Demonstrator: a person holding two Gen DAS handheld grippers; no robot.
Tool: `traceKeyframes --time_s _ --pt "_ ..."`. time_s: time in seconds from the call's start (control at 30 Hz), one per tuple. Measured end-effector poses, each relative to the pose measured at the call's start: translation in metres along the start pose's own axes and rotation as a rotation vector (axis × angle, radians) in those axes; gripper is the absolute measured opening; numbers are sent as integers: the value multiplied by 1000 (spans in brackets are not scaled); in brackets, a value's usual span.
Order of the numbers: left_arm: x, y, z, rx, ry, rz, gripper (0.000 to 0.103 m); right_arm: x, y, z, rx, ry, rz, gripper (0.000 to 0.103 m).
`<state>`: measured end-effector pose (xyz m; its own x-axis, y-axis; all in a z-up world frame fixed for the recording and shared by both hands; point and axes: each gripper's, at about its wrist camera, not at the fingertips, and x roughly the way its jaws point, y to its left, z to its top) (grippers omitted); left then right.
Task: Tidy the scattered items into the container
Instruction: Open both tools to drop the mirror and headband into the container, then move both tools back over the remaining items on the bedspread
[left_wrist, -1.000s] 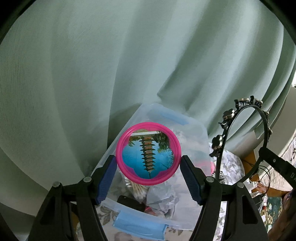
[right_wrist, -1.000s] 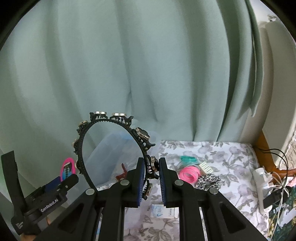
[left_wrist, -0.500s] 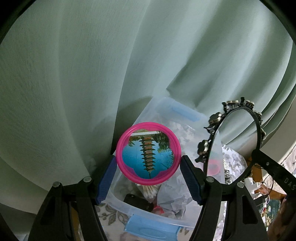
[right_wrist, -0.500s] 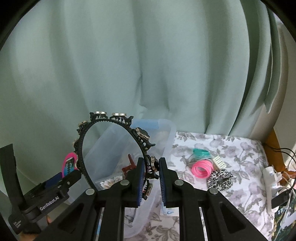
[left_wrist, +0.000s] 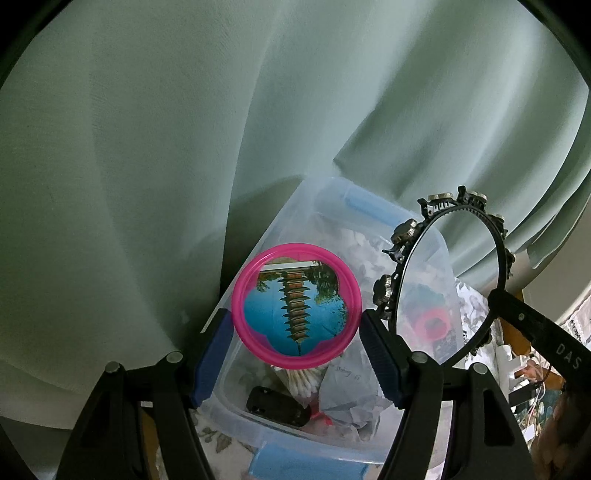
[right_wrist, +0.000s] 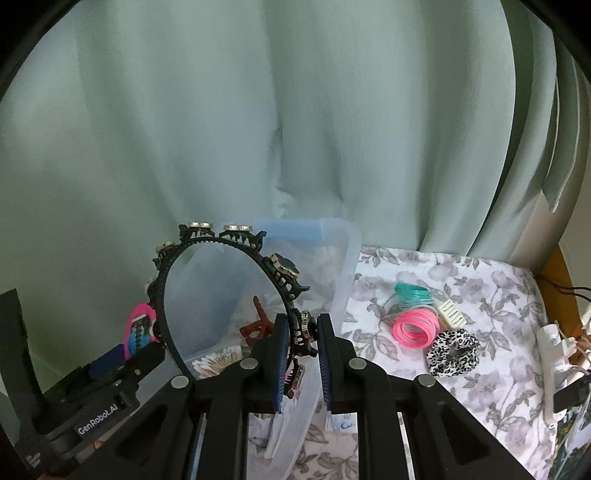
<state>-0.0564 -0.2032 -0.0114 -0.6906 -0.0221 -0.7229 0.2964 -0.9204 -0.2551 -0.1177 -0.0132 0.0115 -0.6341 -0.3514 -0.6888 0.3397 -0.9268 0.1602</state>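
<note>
My left gripper (left_wrist: 297, 363) is shut on a round pink-rimmed mirror (left_wrist: 296, 309) with a pagoda picture, held above the clear plastic container (left_wrist: 424, 236). In the right wrist view that mirror (right_wrist: 138, 328) shows edge-on at the left, over the bin's near side. My right gripper (right_wrist: 300, 354) is shut on a black jewelled headband (right_wrist: 284, 275), its arc standing upright over the container (right_wrist: 347, 266). The headband (left_wrist: 502, 254) also appears at the right of the left wrist view. Inside the bin lie cotton swabs (right_wrist: 218, 360), a red hair claw (right_wrist: 258, 325), a black item (left_wrist: 277, 404) and crumpled plastic.
On the floral cloth (right_wrist: 491, 295) right of the bin lie teal bangles (right_wrist: 412, 295), pink bangles (right_wrist: 415, 328), a cream comb clip (right_wrist: 450, 312) and a leopard scrunchie (right_wrist: 452, 352). A green curtain (right_wrist: 295, 129) hangs close behind. Cables and a power strip (right_wrist: 550, 354) sit at the right edge.
Both grippers have moved in over the container, which now sits lower and nearer in both views. The grips on the mirror and the headband are unchanged.
</note>
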Motion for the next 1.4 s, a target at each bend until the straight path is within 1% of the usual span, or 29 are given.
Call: traceKeyframes --time_s 0.47,0.67,0.73,0.77,0.8,0.9,1.23,1.4 --pt "23 -6 1 23 39 1 72 14 -7 6 14 29 -8 17" --pt "29 -6 1 21 56 4 72 21 -11 9 27 46 -13 21" --pt "31 -7 2 22 60 -3 72 23 -11 8 32 56 -3 31" --pt "33 -8 2 21 63 -4 72 25 -11 8 34 62 1 42" --pt "34 -8 3 21 66 -5 72 25 -10 8 33 63 10 46" --pt "37 -8 2 23 75 -2 72 23 -7 7 14 54 10 47" --pt "35 -9 1 24 84 7 72 18 -12 5 35 60 8 48" --pt "27 -10 0 30 79 5 72 14 -15 4 45 58 6 48"
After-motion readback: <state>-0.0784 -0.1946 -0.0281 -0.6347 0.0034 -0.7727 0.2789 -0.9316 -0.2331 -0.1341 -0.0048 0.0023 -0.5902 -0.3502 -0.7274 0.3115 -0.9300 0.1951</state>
